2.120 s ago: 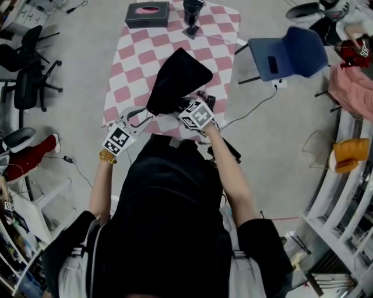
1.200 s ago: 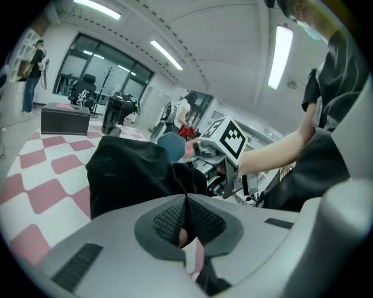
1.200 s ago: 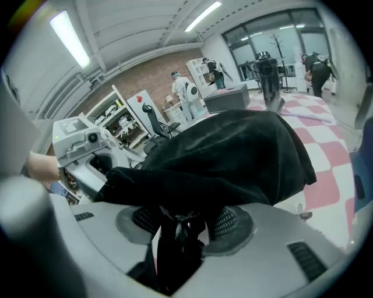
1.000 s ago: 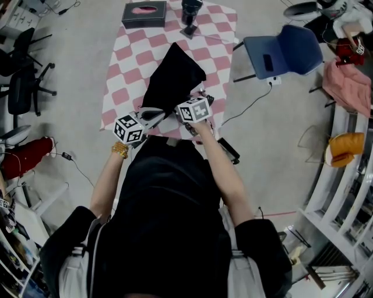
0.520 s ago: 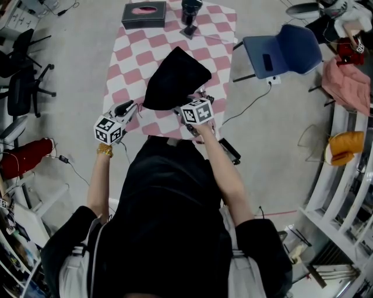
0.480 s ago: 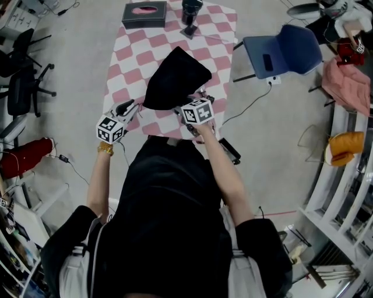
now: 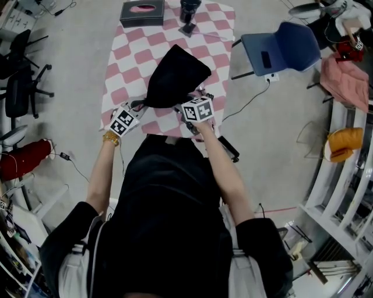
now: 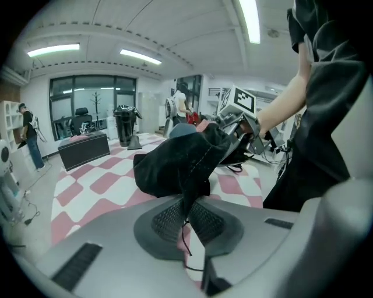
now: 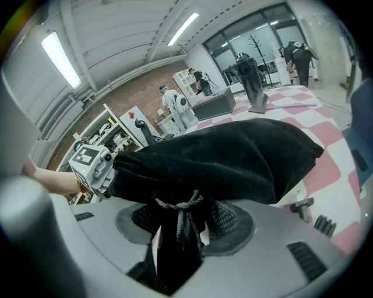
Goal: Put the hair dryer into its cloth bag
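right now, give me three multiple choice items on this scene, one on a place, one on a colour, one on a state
1. Where is the box? A at the table's far end; B at its near edge; C under the bag.
2. What colour is the bag? A red; B black; C blue.
3. The right hand-held gripper is: A open, empty; B shut on the box; C shut on the bag.
Key: 1 A, it sits at the far edge; 2 B, the cloth is black in every view; 3 C, its pads pinch the bag's cloth.
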Demonstrator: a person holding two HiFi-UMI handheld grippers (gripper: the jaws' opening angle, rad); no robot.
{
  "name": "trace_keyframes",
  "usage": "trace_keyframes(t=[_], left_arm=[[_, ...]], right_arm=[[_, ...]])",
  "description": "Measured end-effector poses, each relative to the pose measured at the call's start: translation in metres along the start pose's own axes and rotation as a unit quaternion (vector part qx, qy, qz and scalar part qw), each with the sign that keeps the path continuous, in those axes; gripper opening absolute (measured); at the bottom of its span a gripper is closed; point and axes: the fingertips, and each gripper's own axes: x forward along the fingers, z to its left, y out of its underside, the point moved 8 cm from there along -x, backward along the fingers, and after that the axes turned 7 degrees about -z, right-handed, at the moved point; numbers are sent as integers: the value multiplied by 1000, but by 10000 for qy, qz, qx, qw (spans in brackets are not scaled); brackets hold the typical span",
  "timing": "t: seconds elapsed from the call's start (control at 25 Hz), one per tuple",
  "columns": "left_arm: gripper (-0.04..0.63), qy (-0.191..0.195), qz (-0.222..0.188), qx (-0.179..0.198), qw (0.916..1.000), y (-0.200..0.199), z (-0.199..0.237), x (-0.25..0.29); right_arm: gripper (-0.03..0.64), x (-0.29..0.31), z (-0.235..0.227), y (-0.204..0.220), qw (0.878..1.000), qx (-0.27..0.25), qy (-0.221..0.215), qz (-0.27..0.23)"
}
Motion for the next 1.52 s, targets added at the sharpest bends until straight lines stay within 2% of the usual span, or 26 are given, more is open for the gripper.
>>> trace_keyframes(t=[0.08, 0.24, 0.48, 0.64, 0.8, 0.96, 1.24, 1.4, 1.52], left_arm=[[23, 73, -87, -105, 9999, -6, 0, -4], [21, 395, -197, -85, 9990, -17, -14, -7], [21, 821, -457, 242, 9953, -50, -48, -5], [21, 1055, -553, 239, 9926, -56, -54, -4], [21, 1290, -771, 44, 9886, -59, -56, -6], [21, 1517, -803, -32, 9851, -60, -62, -4], [21, 1676, -644, -149, 9836, -44, -67, -1], [21, 1759, -504, -14, 9831, -41, -68, 4], [21, 1829, -531, -67, 9817, -44, -68, 9]], right_arm=[[195, 1, -3, 0, 9998, 157, 52, -117], [195, -1, -9, -7, 9979, 454, 357, -306], [195, 4, -14, -14, 9883, 1128, 779, -663], [195, 7, -12, -17, 9826, 1379, 913, -847], [195, 11, -9, -21, 9809, 1373, 1090, -843], [196, 21, -6, -20, 9838, 1305, 1043, -647], [196, 36, -7, -19, 9841, 1067, 1364, -394], [196, 44, -6, -20, 9842, 821, 1544, -267], [196, 46, -5, -22, 9832, 754, 1636, -284]])
